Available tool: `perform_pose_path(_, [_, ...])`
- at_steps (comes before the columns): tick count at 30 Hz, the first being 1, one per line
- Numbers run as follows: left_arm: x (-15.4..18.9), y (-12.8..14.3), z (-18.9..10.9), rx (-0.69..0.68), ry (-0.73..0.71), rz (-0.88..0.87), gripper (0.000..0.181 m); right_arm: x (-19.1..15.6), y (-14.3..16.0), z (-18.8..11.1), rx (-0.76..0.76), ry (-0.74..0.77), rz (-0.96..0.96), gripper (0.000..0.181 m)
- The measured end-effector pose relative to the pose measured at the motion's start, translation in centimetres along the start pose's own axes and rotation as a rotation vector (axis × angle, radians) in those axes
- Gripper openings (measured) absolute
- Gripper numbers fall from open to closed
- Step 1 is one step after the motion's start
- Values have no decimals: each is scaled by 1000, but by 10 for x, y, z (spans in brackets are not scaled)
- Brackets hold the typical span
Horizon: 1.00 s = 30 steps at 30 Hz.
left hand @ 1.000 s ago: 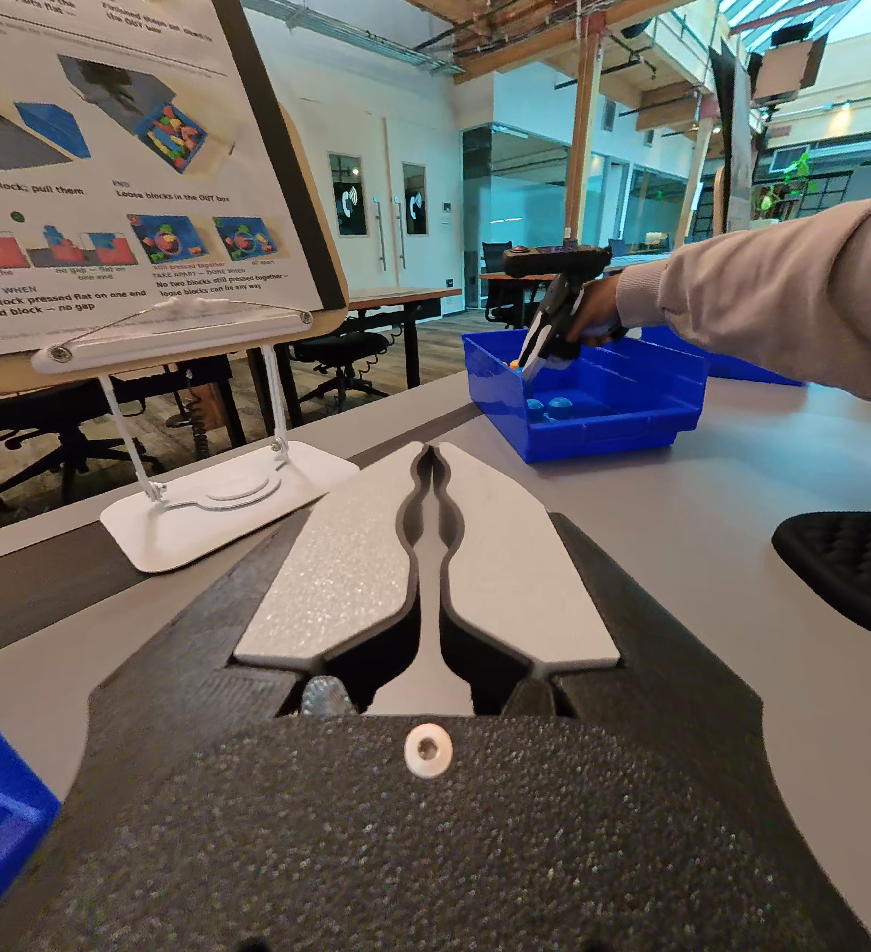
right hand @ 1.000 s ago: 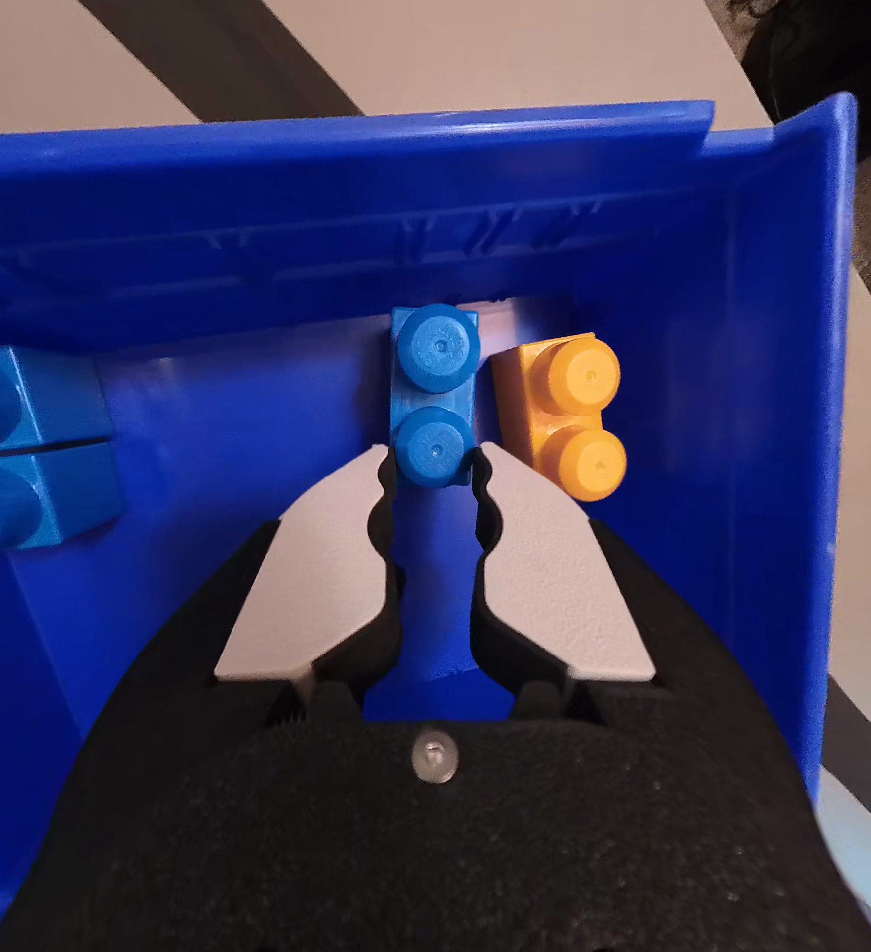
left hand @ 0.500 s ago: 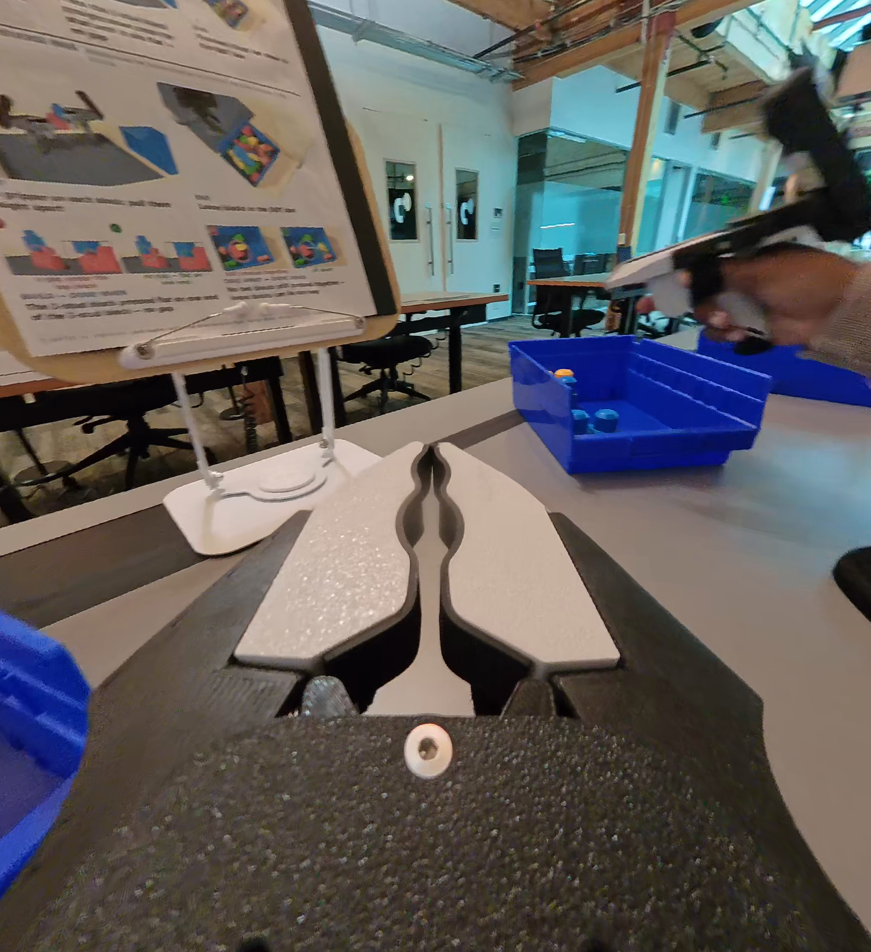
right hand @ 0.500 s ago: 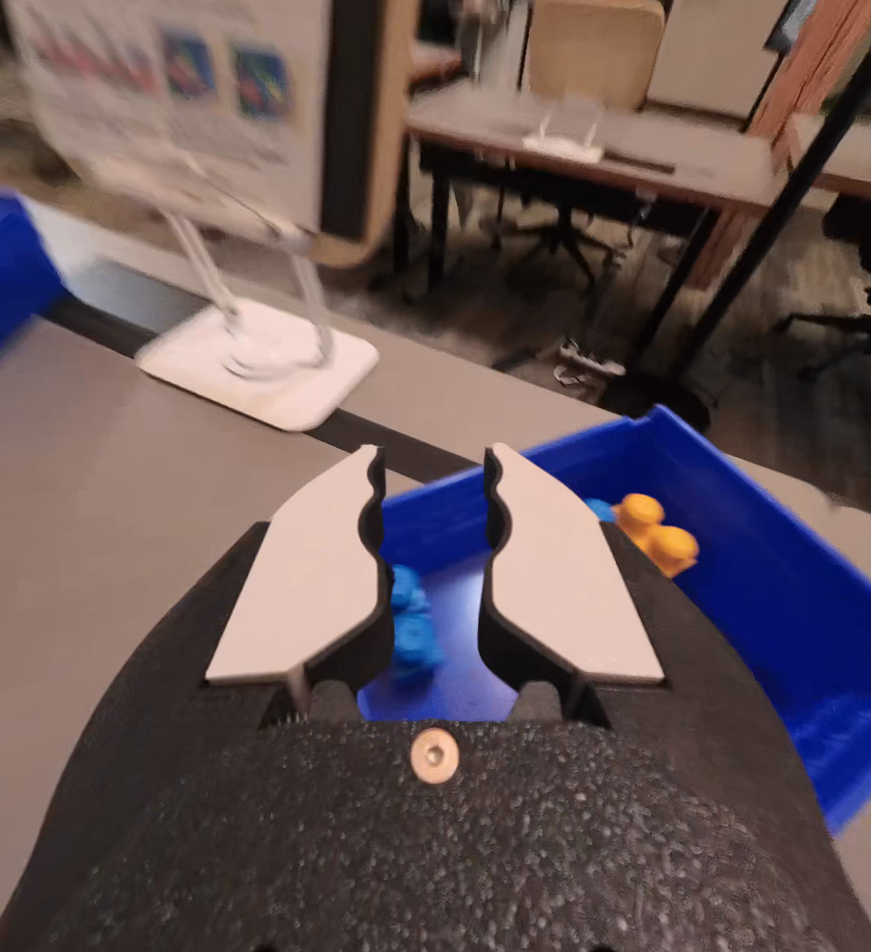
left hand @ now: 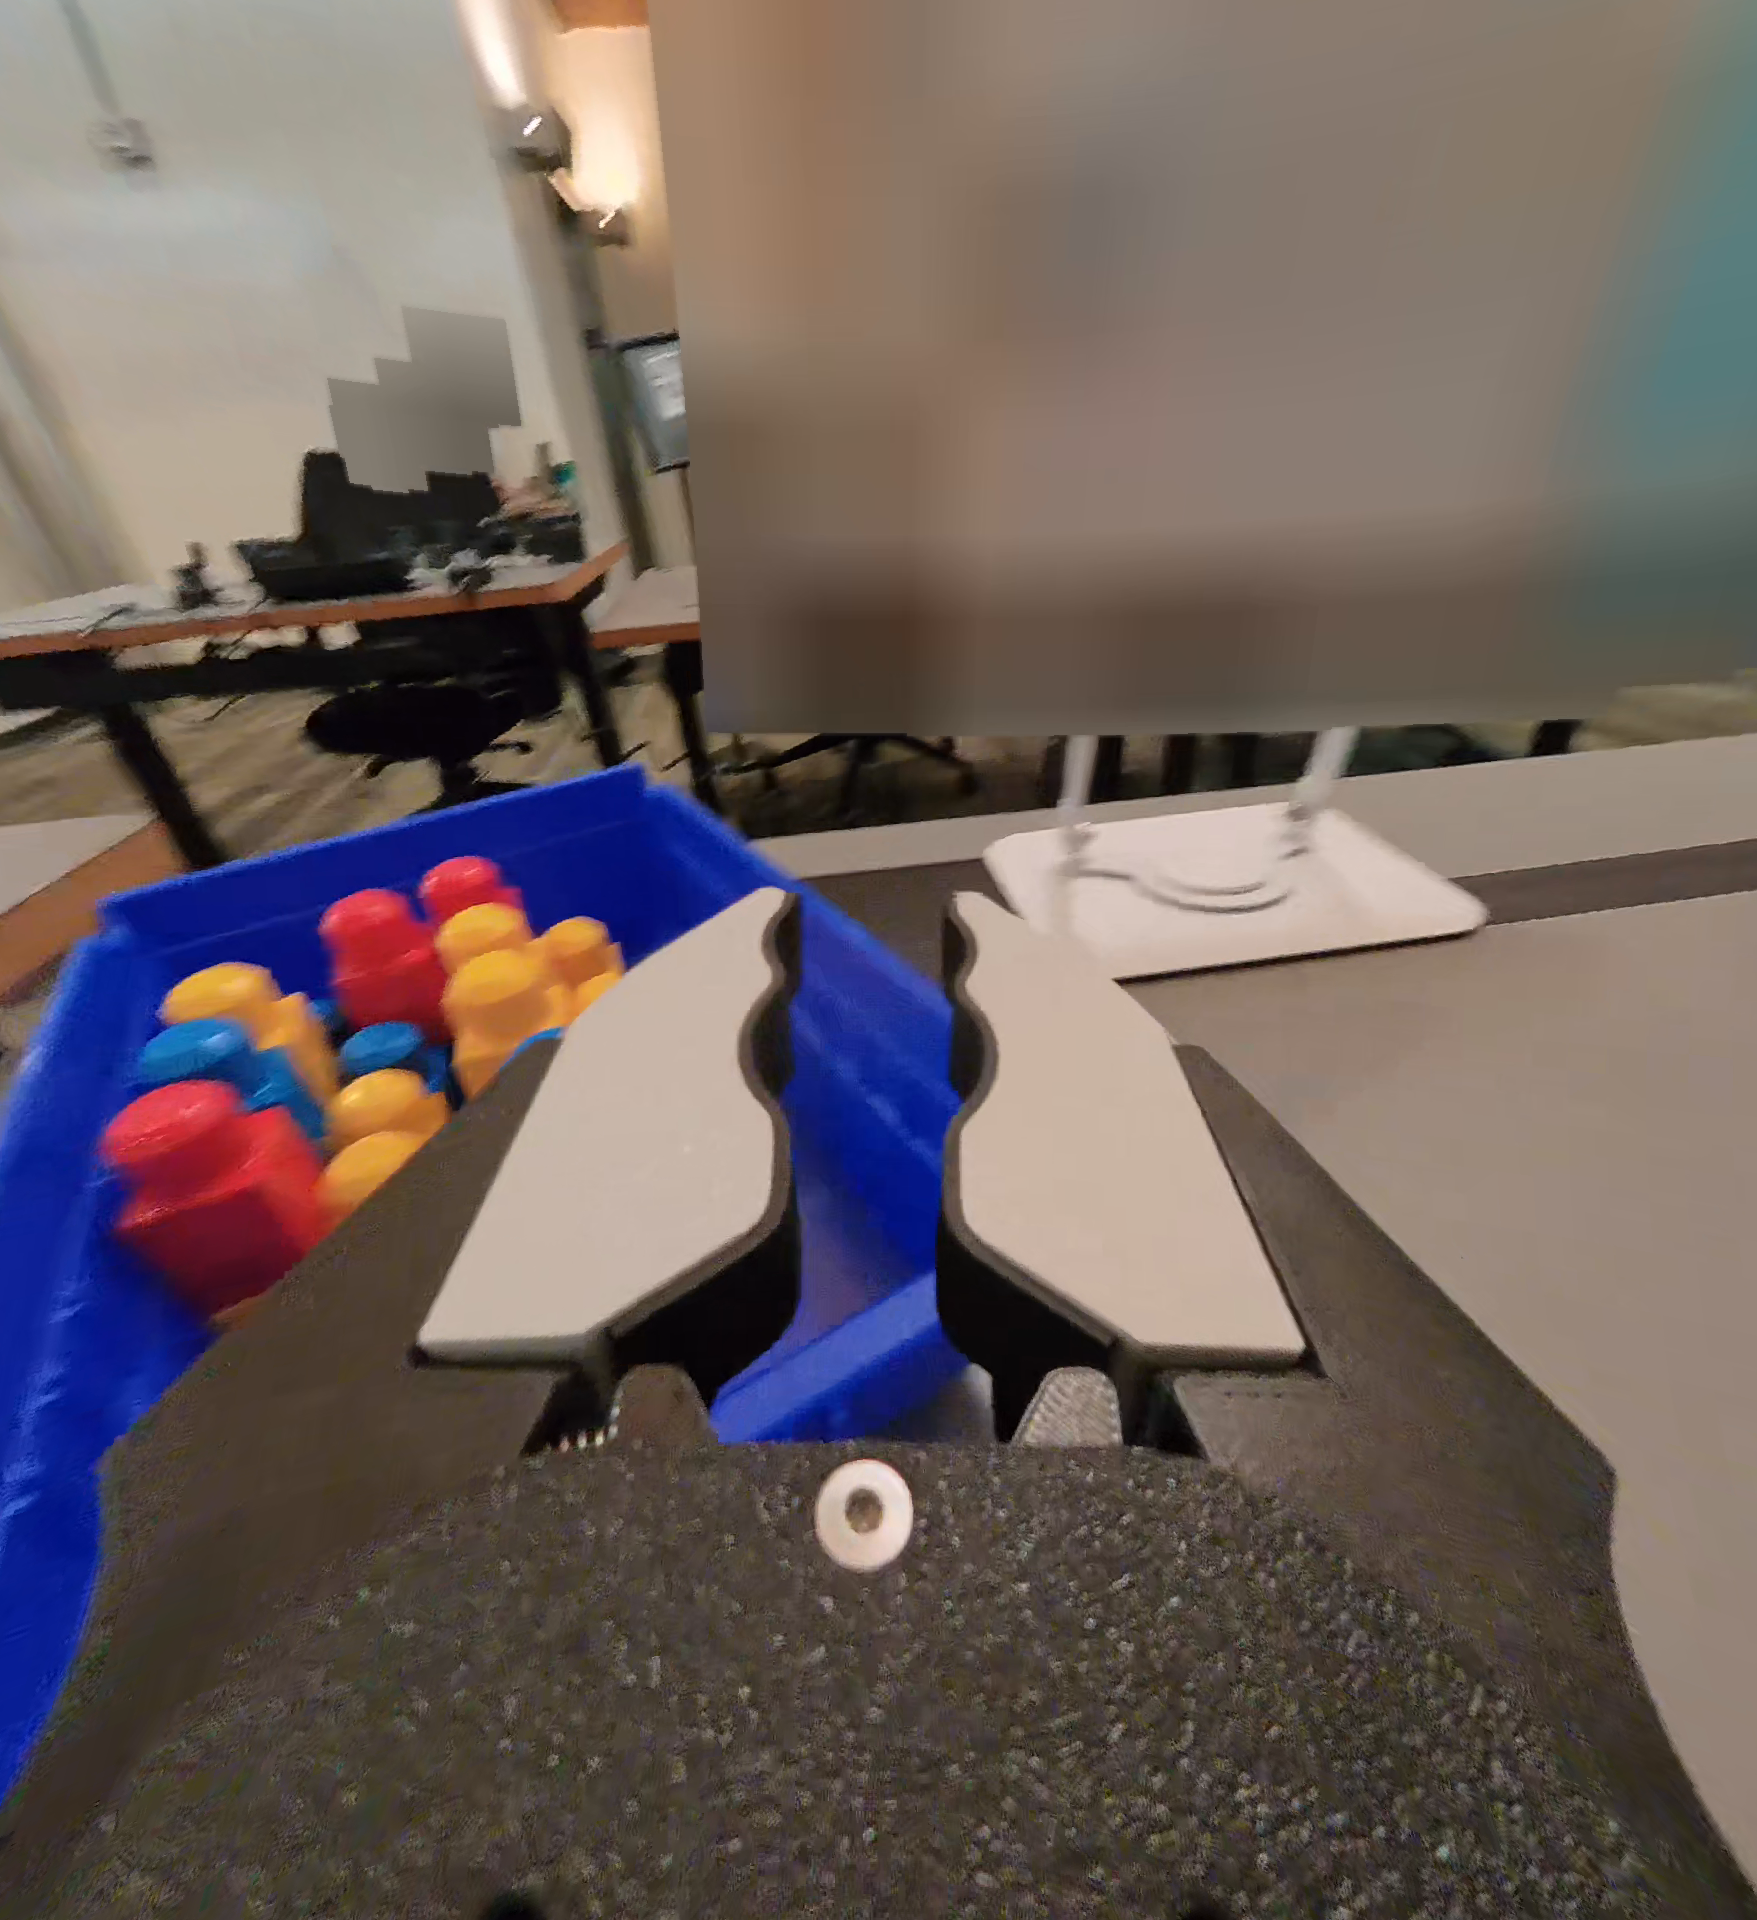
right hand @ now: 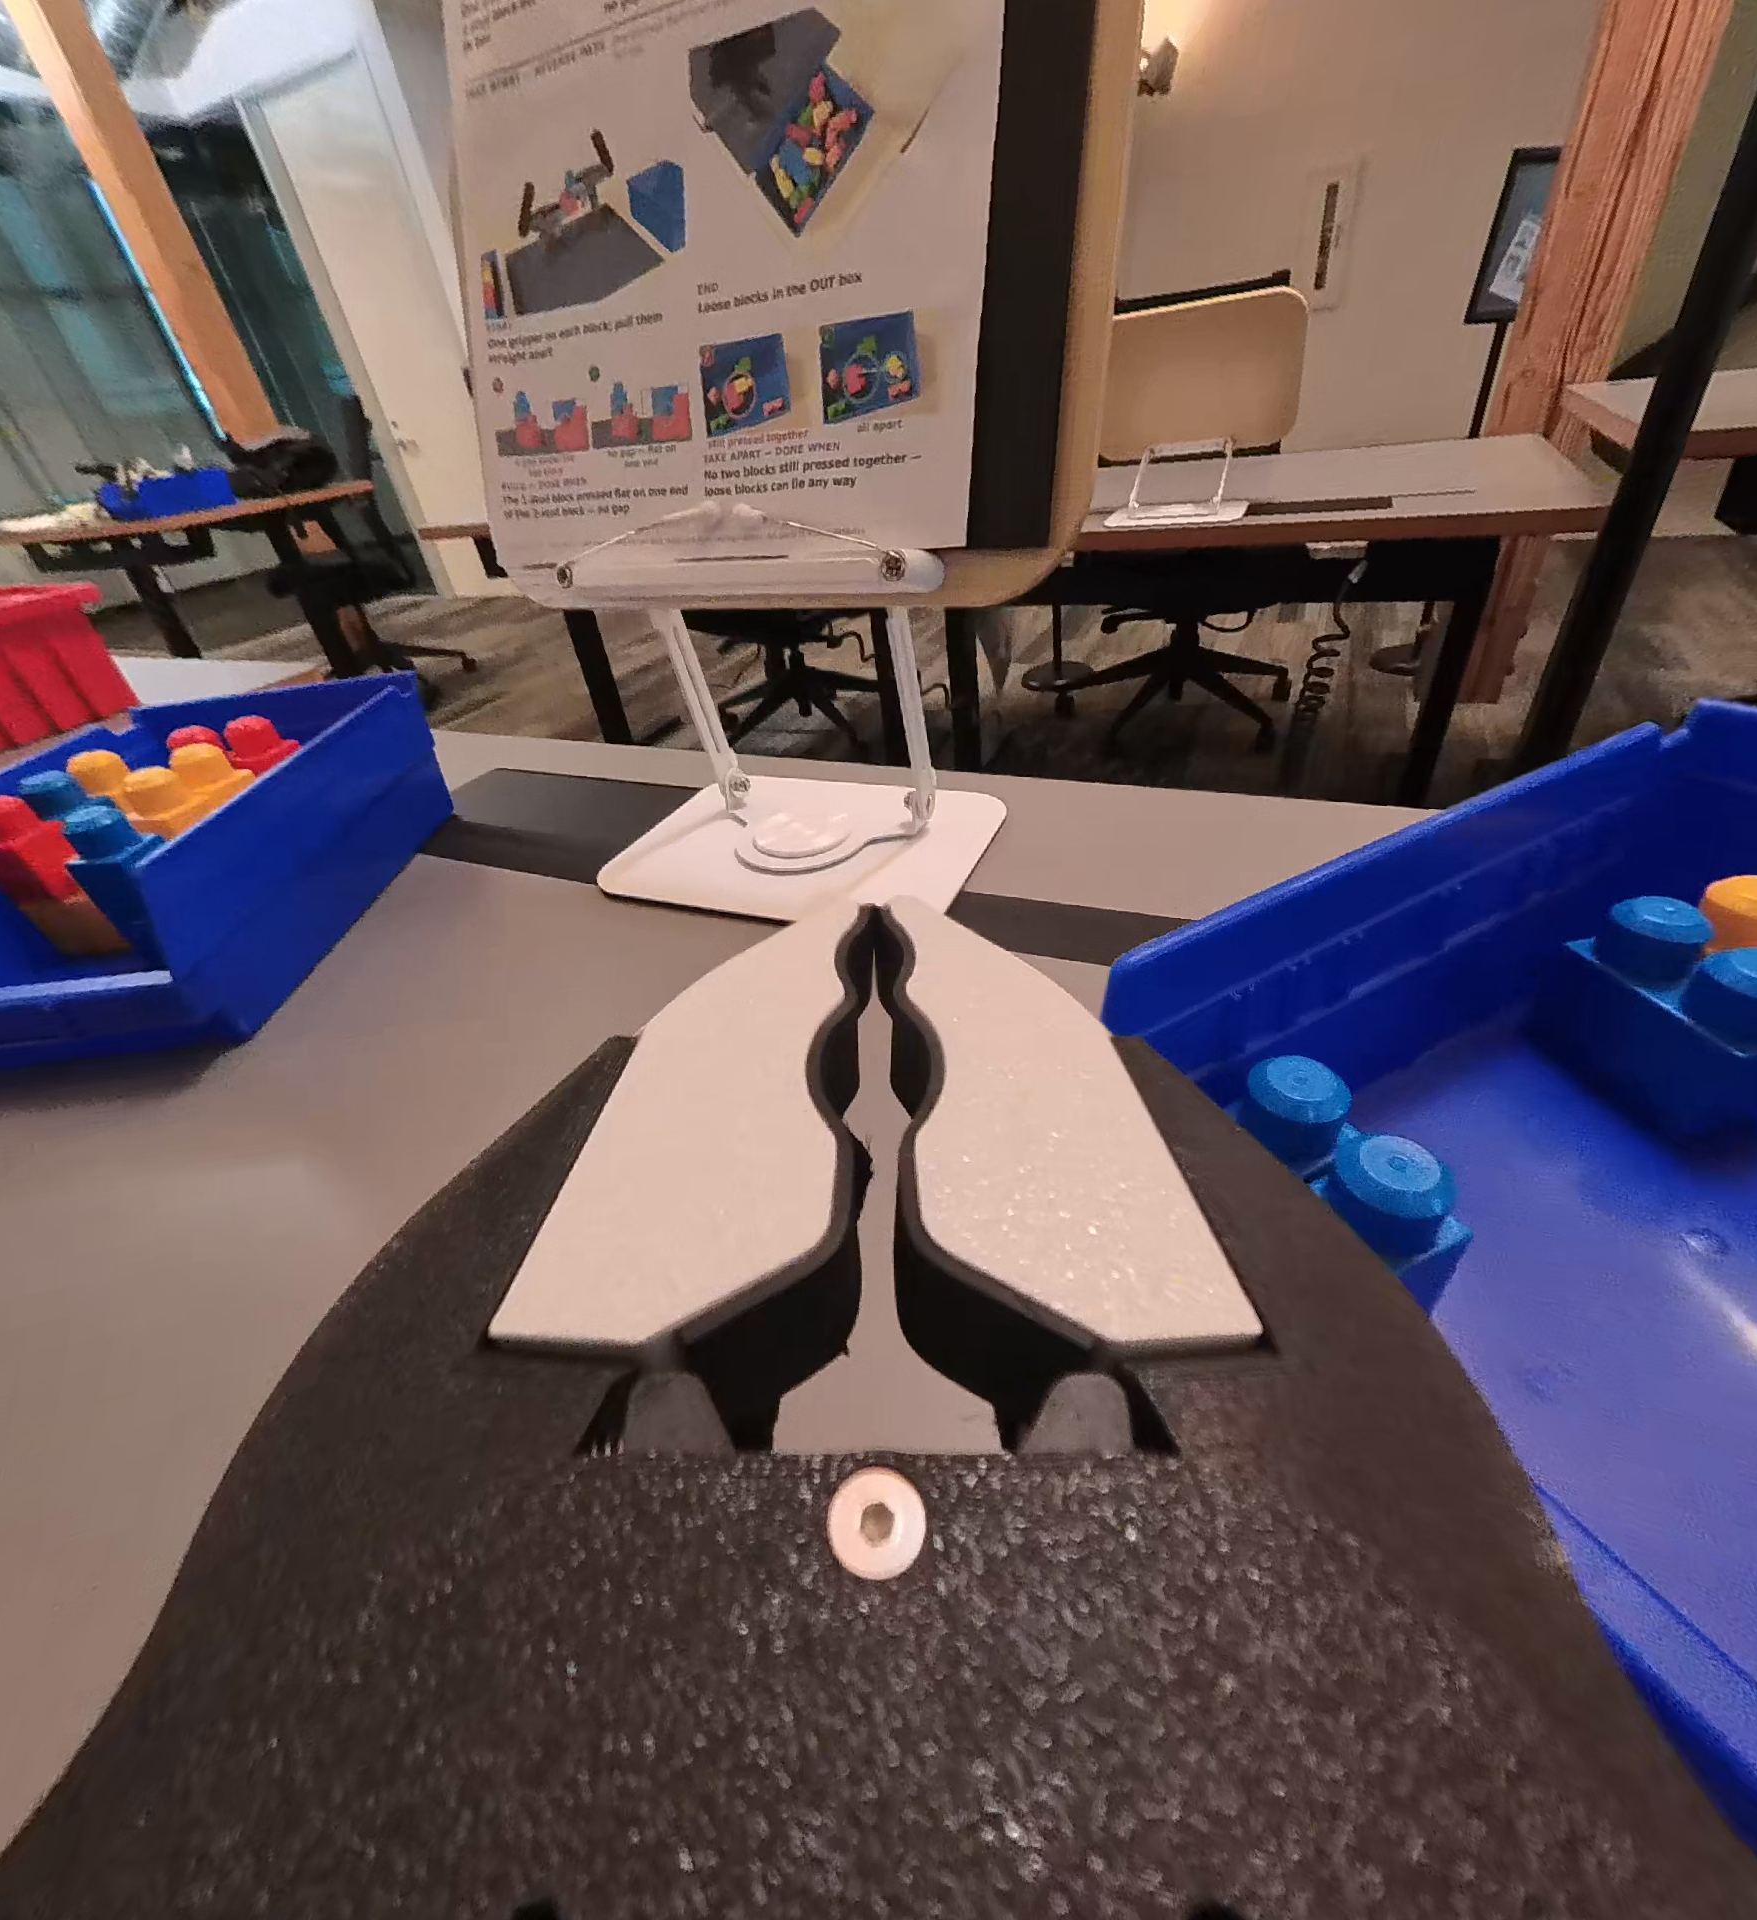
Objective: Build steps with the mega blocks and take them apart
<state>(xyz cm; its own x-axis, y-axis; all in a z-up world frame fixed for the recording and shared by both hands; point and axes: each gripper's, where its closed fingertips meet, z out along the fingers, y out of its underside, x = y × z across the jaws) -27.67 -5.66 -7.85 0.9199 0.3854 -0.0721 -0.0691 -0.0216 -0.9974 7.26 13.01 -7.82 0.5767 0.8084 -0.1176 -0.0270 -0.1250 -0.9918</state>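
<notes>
left gripper is open and empty, hanging over the near right edge of the full bin; mega blocks sit just ahead-left of it. right gripper is closed on nothing, way farther off over the worktop

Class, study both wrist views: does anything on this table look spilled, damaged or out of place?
Nothing stands out. The blocks sit inside the right blue bin, others in the left blue bin, and the white stand is upright.
</notes>
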Motion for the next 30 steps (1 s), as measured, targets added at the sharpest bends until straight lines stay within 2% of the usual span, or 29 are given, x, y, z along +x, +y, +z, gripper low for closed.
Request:
perform_pose_path(6, [-58, 36, 11, -219, -140, -37, 57, -4, 13, -2, -11, -44, -12, 0])
perform_pose_path(8, [-68, 50, 17, -334, -151, -41, 68, -9, 18, -3, -28, -74, -15, 0])
perform_pose_path(12, [-78, 74, 22, -514, -152, -39, 75, -18, 20, -3, -35, -115, -34, 0])
perform_pose_path(17, [-77, 97, 28, -630, -145, -55, 74, -24, 20, -6, -39, -144, -42, 0])
perform_pose_path(20, [-82, 98, 35, -657, -172, -59, 67, -24, 19, -7, -35, -150, -31, 0])
perform_pose_path(24, [-87, 103, 42, -724, -168, -46, 40, -24, 19, -8, -33, -155, -24, 0])
perform_pose_path(27, [-94, 101, 41, -729, -184, 14, 37, -25, 17, -9, -29, -154, -34, 0])
perform_pose_path(30, [-92, 89, 36, -656, -183, 59, 37, -27, 16, -10, -21, -157, -50, 0])
